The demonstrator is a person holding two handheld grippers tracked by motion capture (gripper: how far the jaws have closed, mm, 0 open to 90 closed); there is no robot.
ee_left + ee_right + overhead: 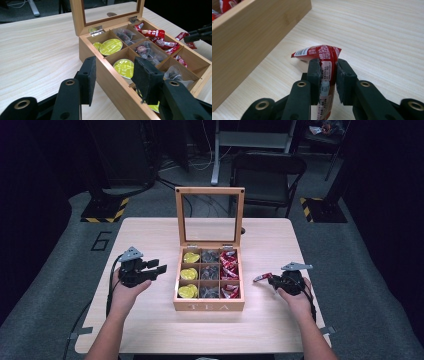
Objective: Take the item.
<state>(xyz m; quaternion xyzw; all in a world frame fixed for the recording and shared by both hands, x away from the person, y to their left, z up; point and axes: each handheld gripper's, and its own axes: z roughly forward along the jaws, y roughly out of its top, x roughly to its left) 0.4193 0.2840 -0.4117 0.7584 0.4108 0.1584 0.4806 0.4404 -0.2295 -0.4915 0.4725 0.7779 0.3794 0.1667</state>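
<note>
Right gripper view is giving me the clearest look: my right gripper (328, 68) is pinching a red sachet (325, 72) between its two pads, the jaws standing almost together with only the thin packet between them. The sachet is standing on its edge, folded at the top, with white print and a small barcode on it. It is glossy and flat, so I am judging it will bend easily and may slip if I am squeezing too lightly.

In the high view the sachet (262, 277) is sitting just beside the tea box (209, 306), on the box's right side and a little above the table (150, 235). The box lid is standing open, and the right column of the box is already holding similar red sachets (229, 270).

I am judging that I am in the carrying step, with the packet outside the box. If it is going in, the next move is calling for lifting it over the box wall and lowering it into a red compartment before letting go.

My left gripper (156, 268) is waiting just left of the box, jaws partly open and holding nothing.
</note>
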